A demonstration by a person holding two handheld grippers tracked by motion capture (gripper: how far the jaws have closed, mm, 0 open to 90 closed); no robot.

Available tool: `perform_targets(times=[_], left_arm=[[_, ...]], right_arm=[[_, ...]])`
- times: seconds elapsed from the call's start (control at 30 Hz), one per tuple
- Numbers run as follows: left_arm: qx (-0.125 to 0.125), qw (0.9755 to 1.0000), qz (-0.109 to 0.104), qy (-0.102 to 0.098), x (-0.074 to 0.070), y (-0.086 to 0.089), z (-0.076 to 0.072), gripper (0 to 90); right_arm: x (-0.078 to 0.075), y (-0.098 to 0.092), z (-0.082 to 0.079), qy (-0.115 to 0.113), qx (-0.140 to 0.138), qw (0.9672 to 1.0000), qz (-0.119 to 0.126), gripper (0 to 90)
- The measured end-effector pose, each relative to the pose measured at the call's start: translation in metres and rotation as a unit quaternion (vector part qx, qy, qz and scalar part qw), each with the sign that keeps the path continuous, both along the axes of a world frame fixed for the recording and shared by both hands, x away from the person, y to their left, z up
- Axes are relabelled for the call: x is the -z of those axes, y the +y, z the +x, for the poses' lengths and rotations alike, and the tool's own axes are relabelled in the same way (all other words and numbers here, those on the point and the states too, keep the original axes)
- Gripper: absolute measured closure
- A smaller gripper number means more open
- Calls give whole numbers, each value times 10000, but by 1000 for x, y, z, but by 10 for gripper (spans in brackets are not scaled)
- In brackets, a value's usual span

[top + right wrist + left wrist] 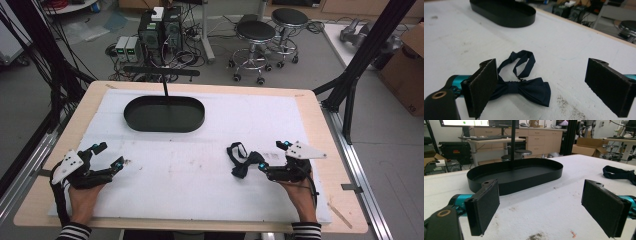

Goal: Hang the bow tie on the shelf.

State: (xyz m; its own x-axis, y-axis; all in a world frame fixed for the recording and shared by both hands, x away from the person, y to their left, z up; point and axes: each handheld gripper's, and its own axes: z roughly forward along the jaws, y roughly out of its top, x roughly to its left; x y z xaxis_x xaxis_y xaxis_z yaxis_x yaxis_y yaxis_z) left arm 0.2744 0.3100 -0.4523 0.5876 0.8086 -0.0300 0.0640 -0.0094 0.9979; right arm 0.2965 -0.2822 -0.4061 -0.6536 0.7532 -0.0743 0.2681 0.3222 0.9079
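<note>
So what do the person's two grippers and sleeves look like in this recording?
Both the left gripper and the right gripper are black handheld frames with teal joints, flat rectangular black pads on the jaws, and a pale grey three-cornered plate on top. A black cable trails from the left one. The sleeves are black-and-white striped.

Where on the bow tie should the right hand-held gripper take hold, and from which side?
Best at the bow tie's pinched centre knot, the narrowest and thickest part, where both wings meet. It lies flat on the table just ahead of the open right hand-held gripper, so come down from above with one jaw on each side of the knot. The strap loops behind and would likely dangle.
</note>
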Motion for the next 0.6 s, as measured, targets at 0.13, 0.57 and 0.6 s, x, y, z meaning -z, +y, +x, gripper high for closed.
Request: perform_targets(times=[0.13, 0.57, 0.6], left_arm=[[-2, 10000, 15, -12, 0, 0, 0, 152], [1, 10000, 13, -23, 0, 0, 0, 152], [2, 10000, 18, -25, 0, 0, 0, 152]], right_arm=[[-1, 3, 7, 244, -99, 9994, -231, 101], [-1, 7, 27, 908, -388, 9890, -1106, 154], [3, 8, 30, 997, -406, 9853, -1328, 154]])
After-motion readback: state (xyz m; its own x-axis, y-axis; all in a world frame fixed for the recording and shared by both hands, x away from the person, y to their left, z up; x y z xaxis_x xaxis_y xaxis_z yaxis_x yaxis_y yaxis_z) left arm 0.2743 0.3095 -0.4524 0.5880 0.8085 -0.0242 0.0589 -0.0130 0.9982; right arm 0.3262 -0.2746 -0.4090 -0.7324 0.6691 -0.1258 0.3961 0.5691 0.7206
